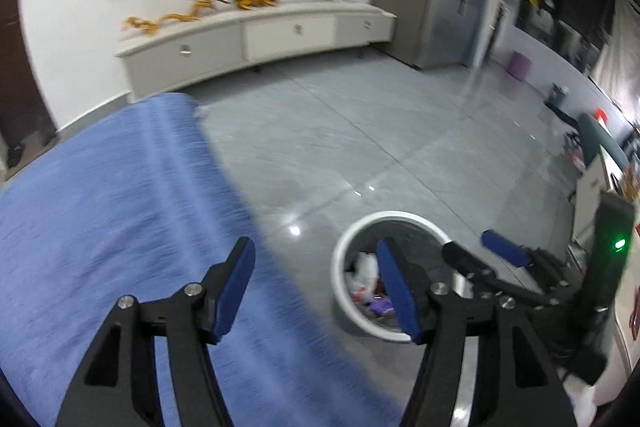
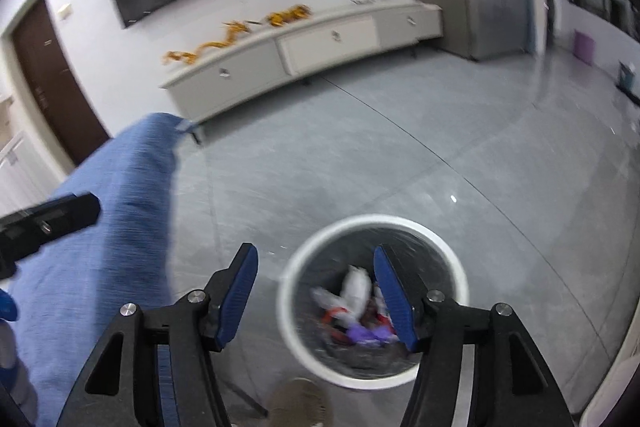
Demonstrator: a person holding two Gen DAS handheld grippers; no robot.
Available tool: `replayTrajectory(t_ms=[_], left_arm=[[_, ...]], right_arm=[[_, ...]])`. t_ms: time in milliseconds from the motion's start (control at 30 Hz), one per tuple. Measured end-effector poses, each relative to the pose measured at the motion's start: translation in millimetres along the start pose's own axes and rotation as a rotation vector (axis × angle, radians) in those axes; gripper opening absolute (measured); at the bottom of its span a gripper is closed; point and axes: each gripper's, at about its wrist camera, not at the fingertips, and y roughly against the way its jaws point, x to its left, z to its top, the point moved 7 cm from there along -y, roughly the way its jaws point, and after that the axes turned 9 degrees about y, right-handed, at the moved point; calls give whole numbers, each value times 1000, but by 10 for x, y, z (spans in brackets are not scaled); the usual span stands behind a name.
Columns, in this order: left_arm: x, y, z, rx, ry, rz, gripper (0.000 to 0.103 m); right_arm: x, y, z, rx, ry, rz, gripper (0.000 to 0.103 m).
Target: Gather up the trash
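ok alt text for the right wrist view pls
The open, empty right gripper hangs above a white bin on a grey floor, with trash inside it. A blue cloth lies to the left.

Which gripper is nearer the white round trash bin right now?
Right. The right gripper hangs open almost above the white round trash bin; the left gripper, also open, sits further off, over the blue cloth.

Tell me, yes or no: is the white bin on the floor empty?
No. The right wrist view looks down into the white bin, and crumpled white, red and purple trash lies at its bottom.
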Motion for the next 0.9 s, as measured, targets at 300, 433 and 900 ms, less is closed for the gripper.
replayTrajectory(t_ms=[300,433,900], left_arm=[[1005,850,-94,-174,77,186,82],[1384,1116,-147,-219,113,246,82],[2120,1748,-324,-340,182,384,93]], right_arm=[[1057,314,324,-85,130,93,69],[1394,408,362,-109,159,108,76],[2082,640,410,-174,274,105,103]])
